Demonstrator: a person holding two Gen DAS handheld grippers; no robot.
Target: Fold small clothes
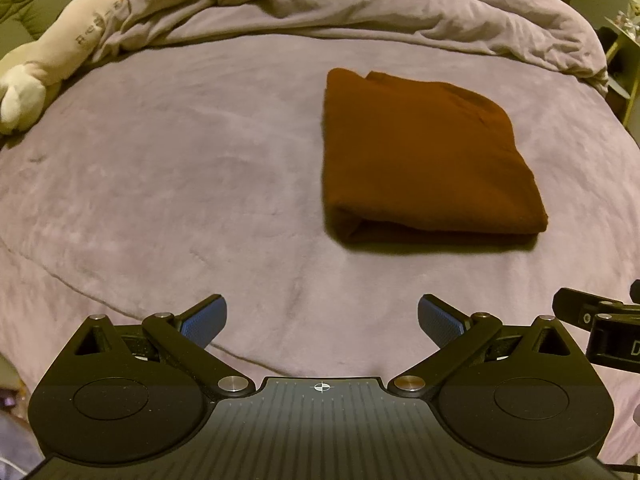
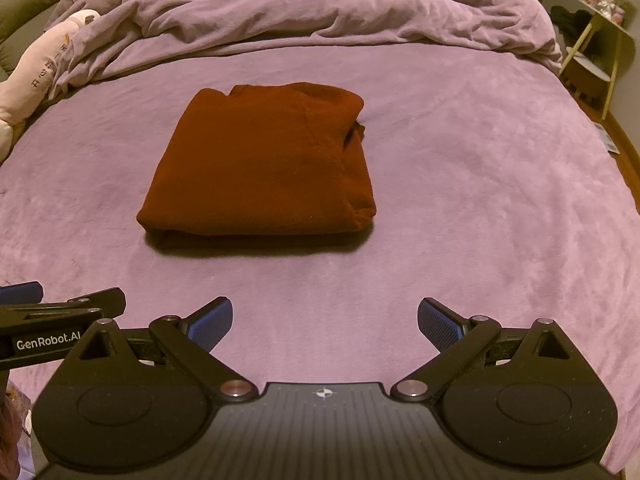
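Here, a folded rust-brown garment point(image 2: 260, 168) lies flat on a purple bed cover point(image 2: 480, 200), well ahead of both grippers.

At far left a cream plush toy point(image 1: 60, 40) carries writing too small to read. The left gripper point(image 1: 322, 322) has its jaws spread wide, holding nothing; only the right view shows its side label, "GenRobot.AI". The right gripper point(image 2: 325, 326) is likewise wide and empty. A pale side table point(image 2: 600, 52) stands at far right.

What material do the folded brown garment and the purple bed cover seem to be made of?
Folded brown garment: probably a soft matte knit or fleece, judging by its thick rounded fold edges and lack of shine. Purple bed cover: likely plush fleece or velvet, since its short nap shows lighter and darker brushed patches.
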